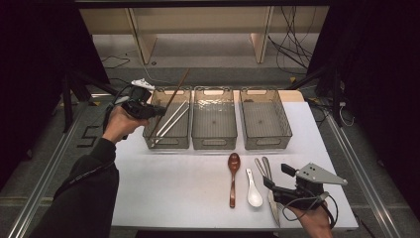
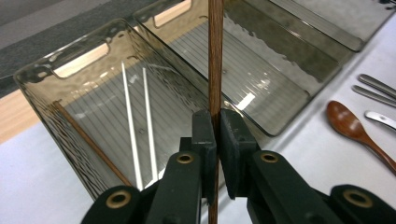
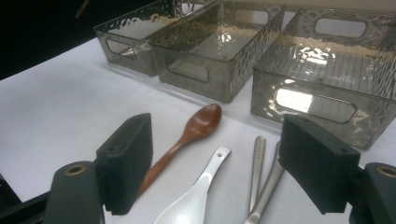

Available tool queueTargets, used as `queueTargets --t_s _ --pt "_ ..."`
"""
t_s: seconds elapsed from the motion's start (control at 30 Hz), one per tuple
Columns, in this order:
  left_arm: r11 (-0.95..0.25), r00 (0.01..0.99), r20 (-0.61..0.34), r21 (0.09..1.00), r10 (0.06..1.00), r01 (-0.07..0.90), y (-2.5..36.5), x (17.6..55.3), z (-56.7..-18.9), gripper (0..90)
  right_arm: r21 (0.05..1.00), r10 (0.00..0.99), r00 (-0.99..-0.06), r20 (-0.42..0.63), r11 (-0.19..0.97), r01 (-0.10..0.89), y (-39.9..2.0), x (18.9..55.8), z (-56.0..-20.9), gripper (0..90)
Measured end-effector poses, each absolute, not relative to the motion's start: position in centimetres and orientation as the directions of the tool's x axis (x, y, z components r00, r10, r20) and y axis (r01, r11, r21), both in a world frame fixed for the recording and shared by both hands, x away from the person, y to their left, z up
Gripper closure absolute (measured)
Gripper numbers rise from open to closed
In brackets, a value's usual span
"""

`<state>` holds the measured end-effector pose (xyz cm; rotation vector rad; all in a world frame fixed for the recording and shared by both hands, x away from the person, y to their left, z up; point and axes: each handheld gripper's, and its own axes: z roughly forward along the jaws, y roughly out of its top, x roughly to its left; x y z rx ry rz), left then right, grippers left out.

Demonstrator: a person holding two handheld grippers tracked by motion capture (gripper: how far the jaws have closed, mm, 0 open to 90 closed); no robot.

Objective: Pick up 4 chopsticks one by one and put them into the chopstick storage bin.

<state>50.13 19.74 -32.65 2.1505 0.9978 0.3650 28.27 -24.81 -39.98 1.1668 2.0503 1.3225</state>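
- My left gripper (image 2: 217,135) is clamped on a brown wooden chopstick (image 2: 215,70); the stick runs straight up through the pads and on past them, jaws pinched tight on it.
- In the high view the left gripper (image 1: 157,112) sits at the left bin's (image 1: 149,130) left wall, with the chopstick (image 1: 174,96) slanting up and away over the bin, far tip past the back rim.
- Long axis roughly matches the bin's length, so my read: lower and tilt it flat, then let go.
- Already in that bin: two white chopsticks (image 2: 140,121) lying lengthwise, and another brown chopstick (image 2: 88,140) along the side wall. They could catch the tip.
- Middle bin (image 1: 214,141) and right bin (image 1: 267,140) look to hold nothing.
- My right gripper (image 1: 278,179) is spread wide, holding nothing, above the metal utensils (image 3: 261,172).
- Wooden spoon (image 1: 233,177) and white ceramic spoon (image 1: 253,190) lie just left of it on the table (image 1: 163,188), well apart from the left hand; right hand is nearer to them.
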Motion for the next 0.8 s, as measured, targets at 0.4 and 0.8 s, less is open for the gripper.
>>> queueTargets --t_s 0.4,0.8 --pt "-0.383 0.596 -0.049 0.724 0.801 0.574 19.8 53.0 -33.8 84.0 0.890 0.829 -0.553 0.081 0.189 0.415 -24.8 28.3 -40.0 27.0" --pt "-0.372 0.569 -0.034 0.723 0.822 0.582 19.6 54.1 -34.6 84.0 0.890 0.829 -0.554 0.082 0.190 0.415 -24.8 28.3 -40.0 26.9"
